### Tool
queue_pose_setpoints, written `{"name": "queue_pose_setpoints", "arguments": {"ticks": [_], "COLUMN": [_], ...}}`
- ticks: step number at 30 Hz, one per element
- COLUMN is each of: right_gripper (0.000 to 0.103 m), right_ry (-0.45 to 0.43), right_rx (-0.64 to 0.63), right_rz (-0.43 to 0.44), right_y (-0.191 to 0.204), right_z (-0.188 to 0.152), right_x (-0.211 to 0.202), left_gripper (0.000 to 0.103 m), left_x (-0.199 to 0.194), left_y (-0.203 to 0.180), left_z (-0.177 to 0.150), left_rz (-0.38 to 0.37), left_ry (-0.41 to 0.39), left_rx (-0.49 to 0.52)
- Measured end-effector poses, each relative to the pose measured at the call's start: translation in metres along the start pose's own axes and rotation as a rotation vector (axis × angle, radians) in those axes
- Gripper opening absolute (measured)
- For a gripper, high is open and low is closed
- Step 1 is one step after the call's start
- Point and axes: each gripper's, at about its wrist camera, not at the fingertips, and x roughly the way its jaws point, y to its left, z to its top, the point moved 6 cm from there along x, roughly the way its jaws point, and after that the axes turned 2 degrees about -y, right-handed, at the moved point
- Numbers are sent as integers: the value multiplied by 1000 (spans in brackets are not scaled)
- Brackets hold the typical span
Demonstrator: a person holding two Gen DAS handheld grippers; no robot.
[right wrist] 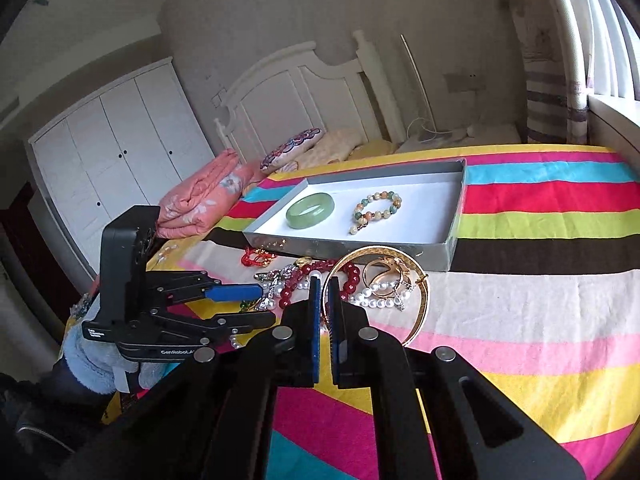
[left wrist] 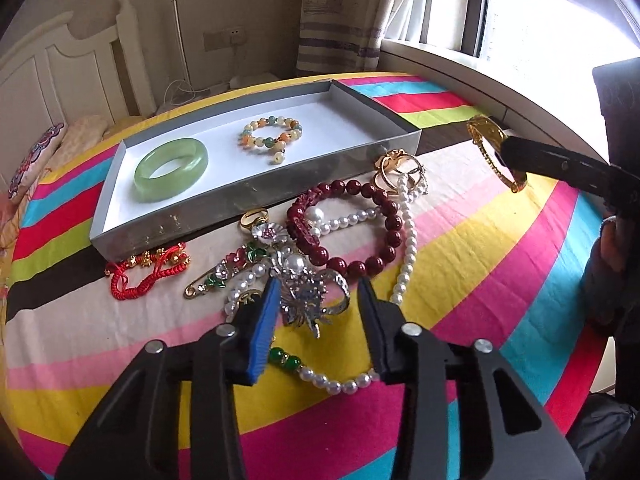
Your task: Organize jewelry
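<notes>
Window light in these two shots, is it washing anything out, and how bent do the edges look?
Left wrist view: window blown out white, striped bedspread curving strongly at the rim. Right wrist view: glare only at the far right; wardrobe bowed, dimmer.

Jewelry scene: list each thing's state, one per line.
Gold bangle: gripped, lifted off the bedspread.
Right gripper: shut on the bangle.
Left gripper: open, over the silver brooch.
Box: open, lidless.
Green bangle: lying in the box.
Mixed-bead bracelet: lying in the box.
Pearl necklace: tangled in the pile outside.
</notes>
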Motion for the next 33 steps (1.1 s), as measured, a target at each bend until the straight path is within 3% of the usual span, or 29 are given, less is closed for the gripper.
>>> {"name": "queue_pose_setpoints", "arguments": {"ticks": [3,4,8,16,19,25,33], "right_gripper": [5,5,5,5,5,5,5], "right_ry": [-10,-13,-16,-19,-21,-4,9], "right_rx": [6,6,3,-5,-4,-36,-114], "right_rz": [3,2,1,-14,-25,-79,-123], "right_y": [-1,0,1,1,2,3,5], "right_z": [1,0,0,-2,-2,5,37], "right_x": [-2,-3,-3,-4,-4,6,33], "left_gripper": [14,12,8,8,8,8,8], "left_x": [-8,-13,-37,-68,-69,-53,-14], "left_y": [1,1,10,23,26,36,59], "left_z": [7,10,17,34,39,66,104], "left_rz": [37,53,-17,-109,-101,-130,-107], "left_ry": [-54,-73,-142,-228,-235,-232,-205], "left_rx": [10,7,-86,-186,-193,-236,-310]}}
